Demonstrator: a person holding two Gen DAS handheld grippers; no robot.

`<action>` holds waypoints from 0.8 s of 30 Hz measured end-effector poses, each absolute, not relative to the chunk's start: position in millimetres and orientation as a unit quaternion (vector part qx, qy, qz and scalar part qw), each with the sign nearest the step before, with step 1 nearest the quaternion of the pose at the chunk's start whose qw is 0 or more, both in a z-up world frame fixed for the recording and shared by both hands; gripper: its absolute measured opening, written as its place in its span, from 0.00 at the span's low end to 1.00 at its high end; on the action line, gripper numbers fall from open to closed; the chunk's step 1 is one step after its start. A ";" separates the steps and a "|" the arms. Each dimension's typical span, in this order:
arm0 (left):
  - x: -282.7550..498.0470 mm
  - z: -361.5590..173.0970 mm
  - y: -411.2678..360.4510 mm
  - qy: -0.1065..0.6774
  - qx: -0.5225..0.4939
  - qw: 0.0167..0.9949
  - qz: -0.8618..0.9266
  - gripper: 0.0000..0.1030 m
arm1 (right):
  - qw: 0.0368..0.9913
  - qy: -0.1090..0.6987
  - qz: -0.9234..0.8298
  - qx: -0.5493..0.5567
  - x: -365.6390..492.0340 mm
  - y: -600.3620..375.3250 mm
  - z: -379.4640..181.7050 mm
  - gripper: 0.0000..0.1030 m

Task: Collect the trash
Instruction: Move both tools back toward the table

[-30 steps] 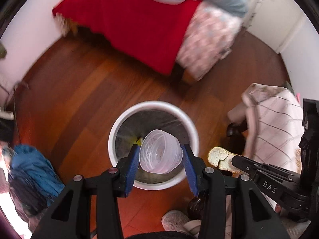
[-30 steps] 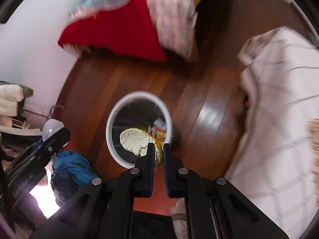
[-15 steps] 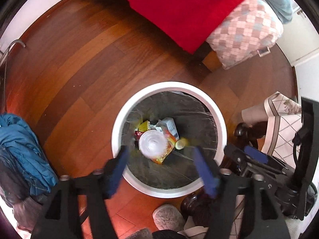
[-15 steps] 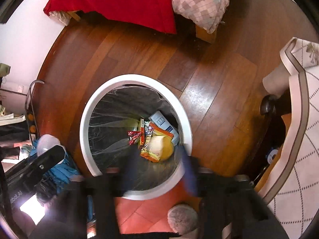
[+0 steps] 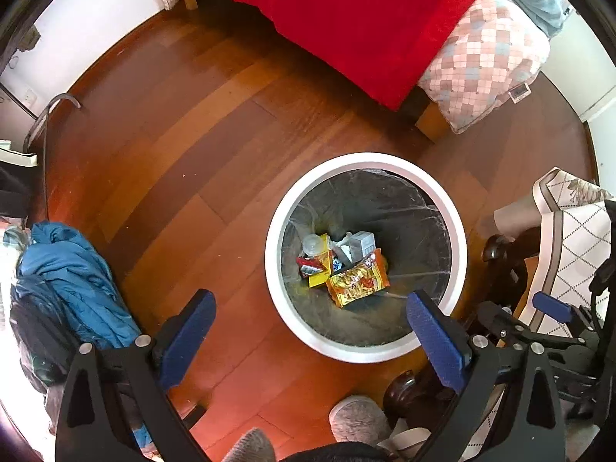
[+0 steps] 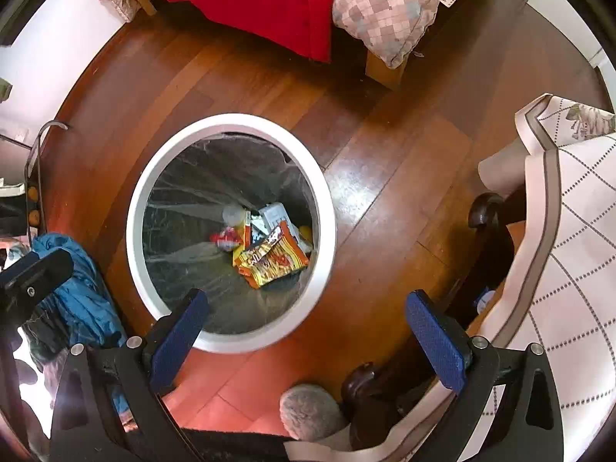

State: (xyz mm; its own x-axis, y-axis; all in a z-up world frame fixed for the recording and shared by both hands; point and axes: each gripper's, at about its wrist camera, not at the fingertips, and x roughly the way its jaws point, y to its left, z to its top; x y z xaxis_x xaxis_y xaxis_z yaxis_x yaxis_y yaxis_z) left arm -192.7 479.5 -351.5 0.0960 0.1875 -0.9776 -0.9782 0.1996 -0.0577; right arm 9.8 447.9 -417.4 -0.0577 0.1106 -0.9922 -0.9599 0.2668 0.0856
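At the far left of the left wrist view a blue jacket (image 5: 73,281) lies heaped on the wooden floor (image 5: 184,154). The left gripper (image 5: 310,319) hangs above the floor with its jaws wide apart and nothing between them.

Further right stands the white trash bin (image 5: 460,246), lined with a clear bag. At its bottom lies the collected trash: a clear plastic cup (image 5: 313,245) at the left, a grey carton (image 5: 362,244) beside it, and an orange snack wrapper (image 5: 358,279) on top nearer the camera. The right wrist view shows the same bin (image 6: 134,231) from the other side, with the wrapper (image 6: 275,260) against the right wall of the liner.

The right gripper (image 6: 306,315) also hovers empty, jaws spread, its left pad overlapping the bin's near rim in the picture. At the far right a chair draped in a patterned cloth (image 6: 569,231) stands near the bin.

Judging from two empty grippers above a bin with trash in it, the dropping step looks finished. The next move calls for turning away from the bin to find any remaining litter; none is visible on the floor in these views.
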 end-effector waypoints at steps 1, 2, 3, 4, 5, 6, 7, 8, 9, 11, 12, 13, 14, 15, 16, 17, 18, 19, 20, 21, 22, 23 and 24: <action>-193.0 -349.2 477.3 0.474 -0.413 0.613 0.478 0.98 | 0.571 0.555 0.469 -0.382 9.9 444.3 -414.2 1.00; -192.9 -346.6 475.0 0.473 -0.410 0.615 0.480 0.98 | 0.572 0.554 0.470 -0.381 10.0 441.7 -411.1 1.00; -193.7 -343.3 472.5 0.472 -0.409 0.616 0.481 0.98 | 0.573 0.553 0.470 -0.380 9.7 439.4 -408.5 1.00; -193.5 -340.8 470.4 0.471 -0.408 0.617 0.481 0.98 | 0.575 0.553 0.471 -0.377 9.3 437.1 -405.5 1.00; -194.3 -336.7 467.7 0.469 -0.406 0.619 0.482 0.98 | 0.576 0.552 0.472 -0.375 9.2 434.6 -401.6 1.00; -194.5 -333.2 465.5 0.468 -0.403 0.621 0.483 0.98 | 0.578 0.551 0.472 -0.374 9.1 431.9 -397.7 1.00; -194.1 -330.8 463.3 0.467 -0.401 0.622 0.484 0.98 | 0.579 0.549 0.474 -0.372 8.9 429.9 -393.5 1.00; -194.2 -327.0 460.6 0.466 -0.398 0.624 0.486 0.98 | 0.581 0.547 0.475 -0.370 8.5 427.4 -389.3 1.00; -194.4 -321.8 457.4 0.464 -0.395 0.626 0.486 0.98 | 0.583 0.545 0.476 -0.369 7.7 425.5 -385.2 1.00; -195.1 -314.2 452.3 0.460 -0.392 0.631 0.487 0.98 | 0.585 0.543 0.481 -0.363 6.4 420.6 -375.3 1.00; -195.5 -308.6 449.2 0.458 -0.388 0.634 0.488 0.98 | 0.587 0.540 0.483 -0.361 5.5 417.6 -368.7 1.00; -196.1 -302.5 445.7 0.455 -0.385 0.637 0.489 0.98 | 0.590 0.536 0.486 -0.359 4.8 414.9 -362.9 1.00; -196.6 -297.0 442.5 0.453 -0.382 0.640 0.490 0.98 | 0.591 0.534 0.487 -0.358 4.0 412.8 -358.5 1.00; -196.7 -292.5 439.2 0.451 -0.380 0.642 0.490 0.98 | 0.592 0.533 0.490 -0.353 3.7 409.1 -351.7 1.00; -197.3 -285.4 435.1 0.448 -0.377 0.645 0.491 0.98 | 0.594 0.532 0.492 -0.350 3.3 405.7 -345.5 1.00; -197.5 -278.8 431.2 0.445 -0.374 0.649 0.491 0.98 | 0.596 0.530 0.494 -0.347 3.1 402.1 -339.2 1.00; -197.6 -273.0 427.6 0.442 -0.371 0.652 0.492 0.98 | 0.598 0.528 0.497 -0.343 2.8 397.8 -332.2 1.00; -197.9 -264.3 422.2 0.438 -0.367 0.657 0.493 0.98 | 0.599 0.527 0.499 -0.338 2.5 393.8 -325.9 1.00; -198.5 -256.9 417.8 0.434 -0.363 0.661 0.493 0.98 | 0.601 0.525 0.502 -0.334 2.0 388.8 -318.7 1.00; -198.6 -250.6 413.3 0.431 -0.359 0.664 0.494 0.98 | 0.603 0.523 0.506 -0.327 2.0 383.1 -310.2 1.00; -199.0 -244.2 408.8 0.428 -0.355 0.668 0.495 0.98 | 0.605 0.521 0.510 -0.321 2.3 377.2 -301.5 1.00; -199.6 -234.9 402.4 0.423 -0.349 0.673 0.495 0.98 | 0.608 0.518 0.513 -0.315 3.0 371.4 -293.1 1.00; -199.1 -229.4 398.6 0.420 -0.346 0.677 0.496 0.98 | 0.610 0.516 0.516 -0.308 3.7 366.4 -285.5 1.00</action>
State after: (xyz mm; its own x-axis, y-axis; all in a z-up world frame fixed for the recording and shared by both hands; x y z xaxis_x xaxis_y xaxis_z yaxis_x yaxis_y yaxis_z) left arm -199.1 398.6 -229.4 0.1550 0.3802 -0.9118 -0.9618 0.2690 -0.0513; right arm 3.7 366.4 -285.5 -0.0655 0.3117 -0.9479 -0.9480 0.2769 0.1566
